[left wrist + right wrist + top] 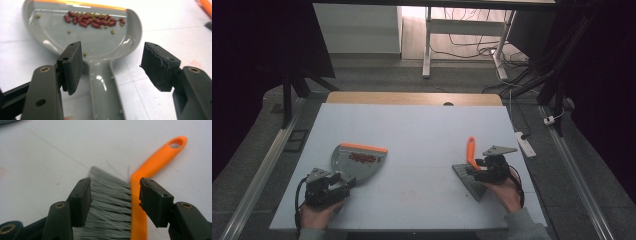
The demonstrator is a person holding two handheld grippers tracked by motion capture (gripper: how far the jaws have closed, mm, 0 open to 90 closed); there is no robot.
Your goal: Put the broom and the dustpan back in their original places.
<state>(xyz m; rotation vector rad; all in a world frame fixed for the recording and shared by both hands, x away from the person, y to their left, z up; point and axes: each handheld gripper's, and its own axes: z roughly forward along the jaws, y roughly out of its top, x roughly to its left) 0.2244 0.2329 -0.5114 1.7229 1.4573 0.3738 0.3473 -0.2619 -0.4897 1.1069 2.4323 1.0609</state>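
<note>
Our dustpan [357, 161] lies near the worktop's [422, 125] front left corner, red beans [90, 19] gathered at its lip. The left gripper [112, 67] straddles its handle, jaws spread. By the right edge, our right gripper [115, 200] brackets the brush [117, 207], unclosed. We judge sweeping finished; next, clamp the handle level.

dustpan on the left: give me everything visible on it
The dustpan is grey, glossy plastic by the look, with an orange strip along its far front lip. It lies flat on the white table, pan away from the person, handle pointing back toward them. Inside sits a cluster of dark red beans near the lip, plus a few small greenish ones scattered behind. The left gripper is open, its jaws to either side of the handle's neck, not clamped on it.
</note>
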